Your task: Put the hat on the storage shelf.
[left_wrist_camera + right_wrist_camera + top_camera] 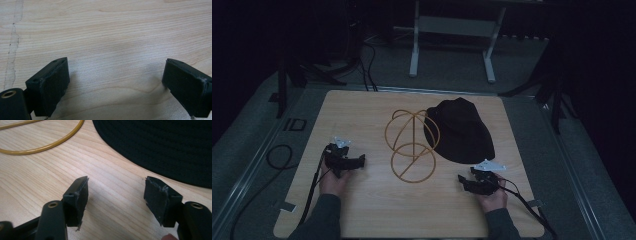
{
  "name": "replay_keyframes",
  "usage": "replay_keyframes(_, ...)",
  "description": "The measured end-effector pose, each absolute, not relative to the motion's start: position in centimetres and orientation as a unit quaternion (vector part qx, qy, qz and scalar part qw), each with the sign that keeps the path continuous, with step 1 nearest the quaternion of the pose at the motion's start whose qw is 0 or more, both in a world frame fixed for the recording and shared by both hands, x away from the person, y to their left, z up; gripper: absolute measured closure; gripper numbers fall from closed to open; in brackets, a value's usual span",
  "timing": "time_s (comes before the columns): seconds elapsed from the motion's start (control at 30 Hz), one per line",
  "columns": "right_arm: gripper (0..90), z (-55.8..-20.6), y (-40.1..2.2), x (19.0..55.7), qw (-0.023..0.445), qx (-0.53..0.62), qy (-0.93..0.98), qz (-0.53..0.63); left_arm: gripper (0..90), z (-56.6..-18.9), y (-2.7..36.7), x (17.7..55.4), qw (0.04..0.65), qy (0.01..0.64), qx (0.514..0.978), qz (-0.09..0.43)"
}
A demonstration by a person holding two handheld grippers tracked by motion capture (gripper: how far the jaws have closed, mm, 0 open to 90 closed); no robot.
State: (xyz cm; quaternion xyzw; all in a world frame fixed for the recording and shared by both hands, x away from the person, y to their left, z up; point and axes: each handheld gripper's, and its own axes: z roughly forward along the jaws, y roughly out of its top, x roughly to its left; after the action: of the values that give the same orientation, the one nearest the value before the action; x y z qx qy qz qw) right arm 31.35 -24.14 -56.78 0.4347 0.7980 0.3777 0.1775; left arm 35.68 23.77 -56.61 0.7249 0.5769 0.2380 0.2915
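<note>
A black brimmed hat (460,131) lies flat on the wooden table (362,110), right of centre. Beside it on the left stands a golden wire hat stand (412,142) with a round base ring. My left gripper (361,161) rests low at the table's left front, open, with bare wood between its pads (56,85). My right gripper (460,179) sits at the right front, open and empty, just short of the hat's brim (160,147). The stand's base ring (50,146) curves past at the upper left of the right gripper view.
A white metal frame (452,37) stands on the floor beyond the table. Cables (279,157) lie on the grey floor to the left. A long crack or stain (11,50) runs along the wood in the left gripper view.
</note>
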Motion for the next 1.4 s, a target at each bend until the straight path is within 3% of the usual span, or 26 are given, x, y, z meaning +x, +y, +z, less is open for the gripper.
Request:
replay_keyframes(0.17, 27.1, -56.8, -23.7, 31.3, 0.184, 0.42, 0.81, 0.366, 7.7, -56.6, 23.8, 35.7, 0.291, 0.577, 0.725, 0.238)
replay_keyframes(0.3, 12.8, -56.9, -23.2, 31.4, 0.18, 0.416, 0.818, 0.355, 7.7, -56.6, 23.8, 35.7, 0.292, 0.577, 0.725, 0.238)
replay_keyframes(0.43, 11.3, -56.9, -23.1, 31.4, 0.174, 0.411, 0.822, 0.353, 7.7, -56.6, 23.8, 35.7, 0.291, 0.577, 0.725, 0.238)
replay_keyframes(0.57, 13.8, -56.9, -23.3, 31.7, 0.168, 0.394, 0.829, 0.358, 7.7, -56.6, 23.8, 35.7, 0.291, 0.577, 0.725, 0.238)
replay_keyframes(0.63, 25.6, -56.9, -23.4, 31.5, 0.165, 0.372, 0.835, 0.37, 7.7, -56.6, 23.8, 35.7, 0.291, 0.577, 0.725, 0.238)
replay_keyframes(0.9, 41.5, -56.5, -23.4, 31.5, 0.164, 0.38, 0.834, 0.364, 7.7, -56.6, 23.8, 35.7, 0.291, 0.577, 0.725, 0.238)
replay_keyframes(1.4, 44.6, -54.3, -24.5, 31.8, 0.168, 0.357, 0.867, 0.305, 7.7, -56.6, 23.8, 35.7, 0.291, 0.577, 0.725, 0.238)
